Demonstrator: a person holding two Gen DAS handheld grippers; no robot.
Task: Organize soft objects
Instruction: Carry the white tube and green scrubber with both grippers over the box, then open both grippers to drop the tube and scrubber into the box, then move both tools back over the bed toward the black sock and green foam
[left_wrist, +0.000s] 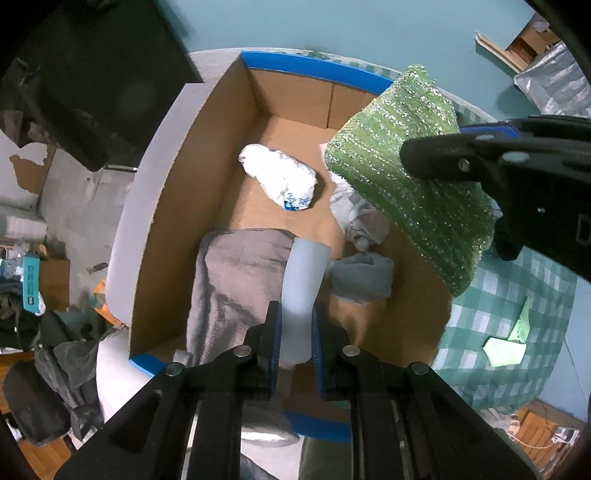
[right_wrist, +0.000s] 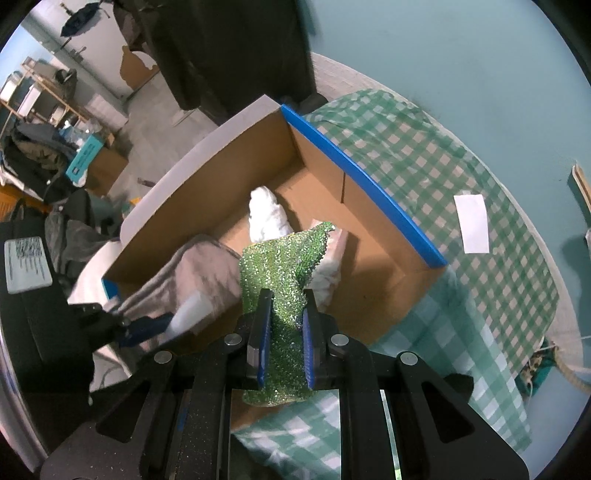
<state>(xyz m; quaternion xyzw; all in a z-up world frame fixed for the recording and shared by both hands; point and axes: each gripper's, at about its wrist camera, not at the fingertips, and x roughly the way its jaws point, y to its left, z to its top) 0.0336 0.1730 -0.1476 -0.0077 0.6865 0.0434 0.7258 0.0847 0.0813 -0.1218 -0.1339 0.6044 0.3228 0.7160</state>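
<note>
My left gripper (left_wrist: 295, 314) points down into an open cardboard box (left_wrist: 177, 206) and is shut on a pale blue-white foam strip (left_wrist: 303, 280) that stands over a grey towel (left_wrist: 232, 280). My right gripper (right_wrist: 286, 332) is shut on a green glittery cloth (right_wrist: 284, 262), which hangs above the box's right side. Seen from the left wrist, the green cloth (left_wrist: 406, 184) dangles from the right gripper (left_wrist: 424, 155). The right wrist view shows the left gripper (right_wrist: 162, 325) with the foam strip (right_wrist: 188, 314). A crumpled white plastic bag (left_wrist: 280, 177) lies on the box floor.
Inside the box there are also a folded grey cloth (left_wrist: 364, 275) and a whitish bundle (left_wrist: 354, 218). The box stands on a green checked tablecloth (right_wrist: 480, 295) with a white paper slip (right_wrist: 472, 223) and pale green pieces (left_wrist: 506, 350). Clutter and a dark object (left_wrist: 92, 81) lie at the left.
</note>
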